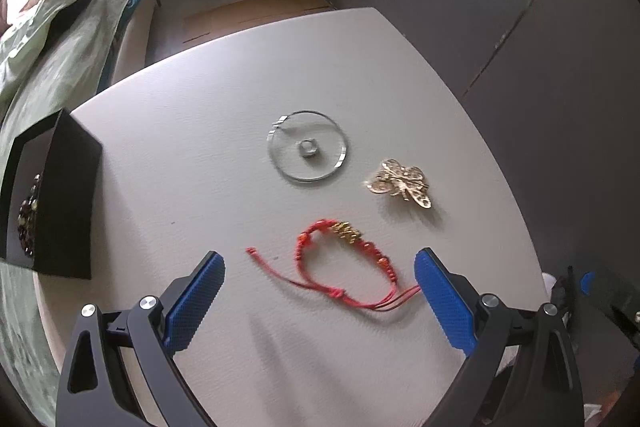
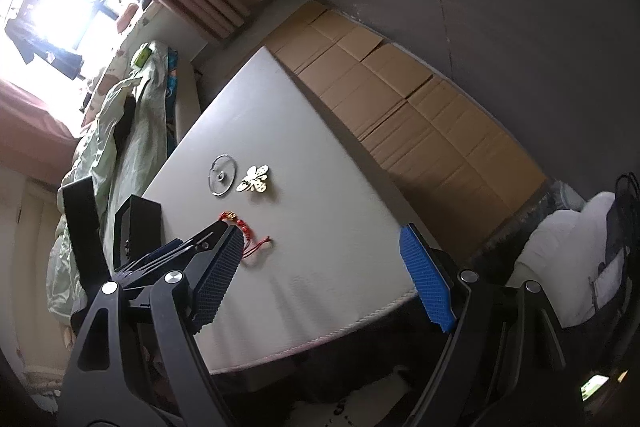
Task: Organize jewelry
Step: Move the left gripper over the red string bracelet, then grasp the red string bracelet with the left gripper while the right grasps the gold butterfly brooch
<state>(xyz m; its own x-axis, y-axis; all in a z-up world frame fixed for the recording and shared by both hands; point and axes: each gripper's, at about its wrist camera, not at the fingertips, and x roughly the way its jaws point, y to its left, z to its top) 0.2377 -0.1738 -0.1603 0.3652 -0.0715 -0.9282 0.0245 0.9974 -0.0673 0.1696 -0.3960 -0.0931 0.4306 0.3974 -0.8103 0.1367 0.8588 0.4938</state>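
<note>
Left tongs [image 1: 320, 263] wide open, empty, straddling the red bracelet [image 1: 348, 263] near the bench [image 1: 200, 167] front edge. I'd pinch the beaded part, not the cords. Right tongs [image 2: 324, 239] open and empty too.

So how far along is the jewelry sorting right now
Early on. Done: dark beads already lie in the black box at the table's left edge. In hand: nothing yet; the left gripper is open around the red cord bracelet without touching it, and the right gripper is open and empty. Left: the bracelet, the gold butterfly brooch, the silver hoop and the small ring inside it.
</note>
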